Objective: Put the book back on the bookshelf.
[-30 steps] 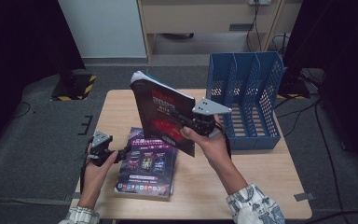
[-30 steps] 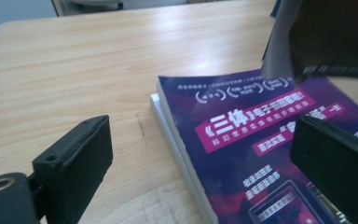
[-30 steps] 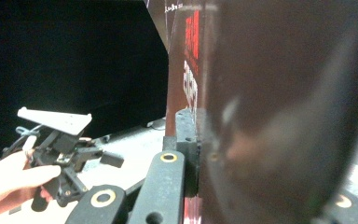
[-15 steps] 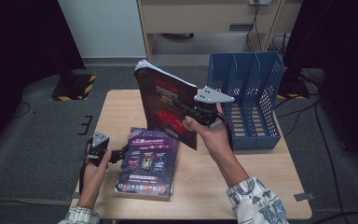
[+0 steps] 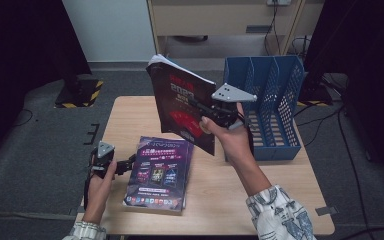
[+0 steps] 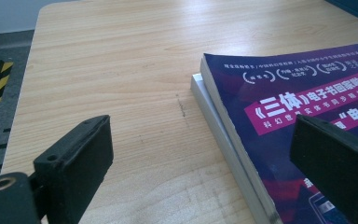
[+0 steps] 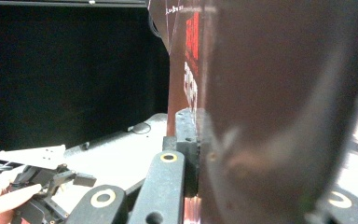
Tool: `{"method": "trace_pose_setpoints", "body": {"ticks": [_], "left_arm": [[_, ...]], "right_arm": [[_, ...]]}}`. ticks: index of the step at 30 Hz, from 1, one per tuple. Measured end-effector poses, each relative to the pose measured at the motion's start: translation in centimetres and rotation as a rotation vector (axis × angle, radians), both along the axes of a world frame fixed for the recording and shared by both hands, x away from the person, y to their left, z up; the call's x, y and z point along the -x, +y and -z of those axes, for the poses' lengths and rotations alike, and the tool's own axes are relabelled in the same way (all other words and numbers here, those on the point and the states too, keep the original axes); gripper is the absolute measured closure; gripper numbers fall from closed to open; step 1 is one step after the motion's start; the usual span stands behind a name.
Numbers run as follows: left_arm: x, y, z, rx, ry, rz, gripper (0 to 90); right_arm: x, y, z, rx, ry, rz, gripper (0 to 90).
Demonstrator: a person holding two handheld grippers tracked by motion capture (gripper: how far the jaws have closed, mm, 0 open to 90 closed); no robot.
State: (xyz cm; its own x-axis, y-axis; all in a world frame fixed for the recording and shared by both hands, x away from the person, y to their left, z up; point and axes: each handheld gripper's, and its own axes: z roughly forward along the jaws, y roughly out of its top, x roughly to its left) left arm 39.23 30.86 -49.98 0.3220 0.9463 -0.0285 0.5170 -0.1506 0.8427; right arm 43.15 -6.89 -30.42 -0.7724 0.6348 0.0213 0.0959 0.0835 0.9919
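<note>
Above the table, the right gripper held a dark red book upright, jaws clamped on its lower edge, apparently near the blue file rack. Beside the purple book, the left gripper rested with jaws apart.
</note>
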Motion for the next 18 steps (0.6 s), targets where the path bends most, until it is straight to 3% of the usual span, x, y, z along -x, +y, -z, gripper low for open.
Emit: {"method": "trace_pose_setpoints", "body": {"ticks": [18], "left_arm": [[-0.1, 0.1, 0.2, -0.026, 0.013, -0.018, 6.2]], "right_arm": [[0.0, -1.6, -0.4, 0.000, 0.011, 0.040, 86.7]]}}
